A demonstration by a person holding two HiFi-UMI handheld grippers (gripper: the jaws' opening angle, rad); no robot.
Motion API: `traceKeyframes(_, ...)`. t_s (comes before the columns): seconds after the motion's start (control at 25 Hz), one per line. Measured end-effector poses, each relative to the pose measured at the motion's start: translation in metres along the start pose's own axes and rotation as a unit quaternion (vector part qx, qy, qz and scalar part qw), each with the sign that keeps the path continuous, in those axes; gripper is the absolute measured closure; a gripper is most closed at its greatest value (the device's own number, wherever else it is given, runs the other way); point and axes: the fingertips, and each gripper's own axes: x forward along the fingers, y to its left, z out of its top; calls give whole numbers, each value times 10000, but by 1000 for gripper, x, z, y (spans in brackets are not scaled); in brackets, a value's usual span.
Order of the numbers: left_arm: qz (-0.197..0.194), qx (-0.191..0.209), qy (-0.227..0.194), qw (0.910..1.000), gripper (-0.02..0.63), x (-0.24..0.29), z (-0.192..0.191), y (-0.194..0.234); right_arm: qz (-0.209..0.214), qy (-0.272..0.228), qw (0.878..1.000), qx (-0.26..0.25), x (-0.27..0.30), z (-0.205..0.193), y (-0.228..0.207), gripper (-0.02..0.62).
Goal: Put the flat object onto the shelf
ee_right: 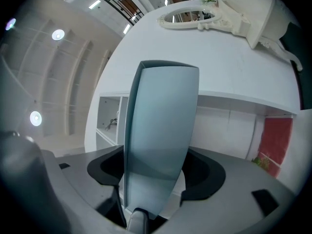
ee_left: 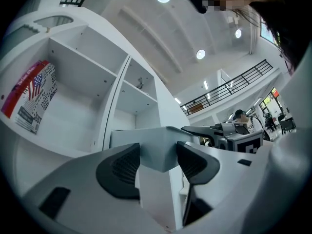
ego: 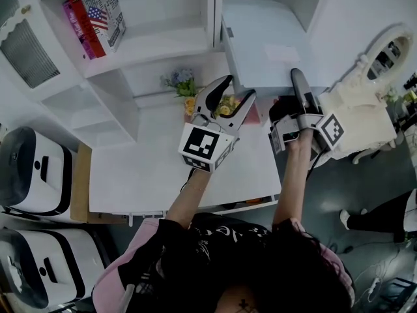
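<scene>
The flat object (ee_right: pixel 161 130) hides the right gripper's (ee_right: pixel 157 172) pad faces, clamped on it. Its corner sits between the left gripper's (ee_left: pixel 158 165) parted fingers (ee_left: pixel 119 169).

No word can be read. The red box (ego: pixel 96 17) on the shelf (ego: pixel 150 47) bears a flag print and lettering too small to make out. The left hand-held gripper (ego: pixel 238 87) and right hand-held gripper (ego: pixel 298 77) carry only black-and-white square markers.

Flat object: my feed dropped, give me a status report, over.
Left claw open. Right claw shut on flat object, raised beside the white shelf. Flag-print book sits in a left compartment, clear of it.
</scene>
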Motion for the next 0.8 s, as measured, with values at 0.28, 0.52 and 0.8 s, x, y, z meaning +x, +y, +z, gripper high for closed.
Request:
traceKeyframes(0.28,72,-87,-174,9998,360,22,8,21,232,212,9974,-647,-2,-6,16,281)
traceKeyframes(0.52,253,-167,-74,9995,360,42,7,49,156,462,9908,-1265,-9,-12,20,282)
traceKeyframes(0.8,461,122,195,9987,374,62,-4,68,-205,922,9848,-1457,-25,-37,-8,282)
